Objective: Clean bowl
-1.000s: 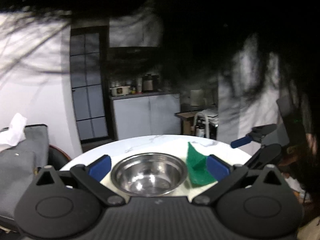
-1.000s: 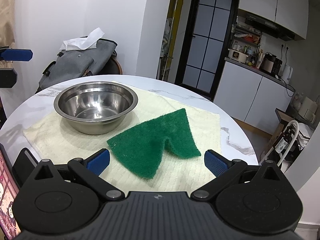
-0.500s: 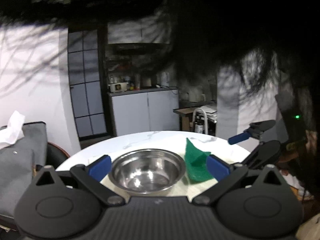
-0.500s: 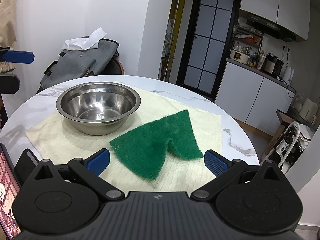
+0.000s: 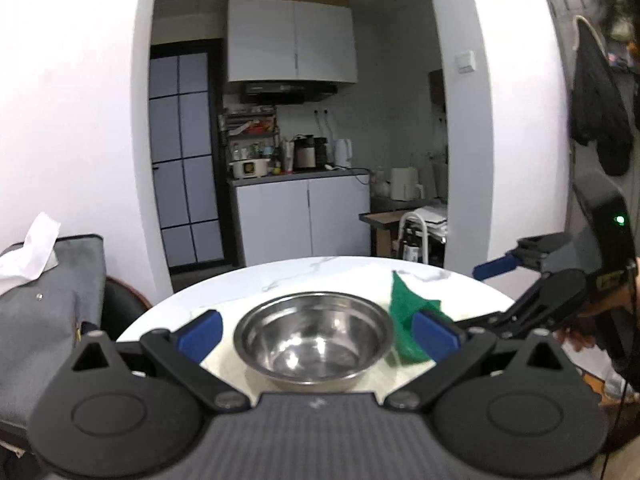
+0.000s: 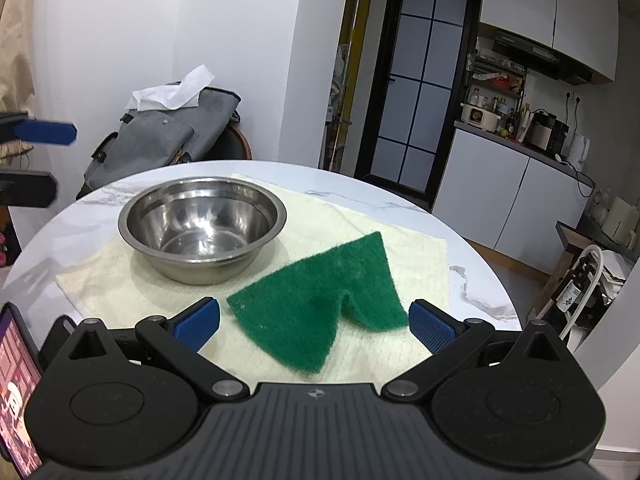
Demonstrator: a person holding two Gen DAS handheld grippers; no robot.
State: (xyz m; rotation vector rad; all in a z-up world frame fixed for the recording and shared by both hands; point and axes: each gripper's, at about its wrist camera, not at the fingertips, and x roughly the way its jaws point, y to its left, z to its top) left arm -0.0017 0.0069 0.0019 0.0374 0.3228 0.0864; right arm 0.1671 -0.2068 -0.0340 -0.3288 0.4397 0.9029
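An empty steel bowl [image 5: 314, 336] [image 6: 202, 226] stands on a cream cloth [image 6: 416, 252] on the round marble table [image 5: 288, 278]. Right of it lies a green scouring pad [image 6: 324, 300] [image 5: 406, 316], partly folded up. My left gripper [image 5: 316, 330] is open, its blue pads to either side of the bowl, just short of it. My right gripper [image 6: 314, 324] is open too, with the pad's near edge between its pads and no contact. Each gripper shows at the edge of the other's view.
A grey bag [image 6: 168, 140] with white tissue on top rests on a chair behind the table. A phone with a lit screen [image 6: 16, 380] lies at the near left table edge. Kitchen cabinets [image 5: 304, 220] and a dark glass door [image 6: 416, 96] stand beyond.
Dark hair that covered much of the left wrist view has cleared away. The right gripper has crept closer to the green pad. The bowl and pad have not moved.
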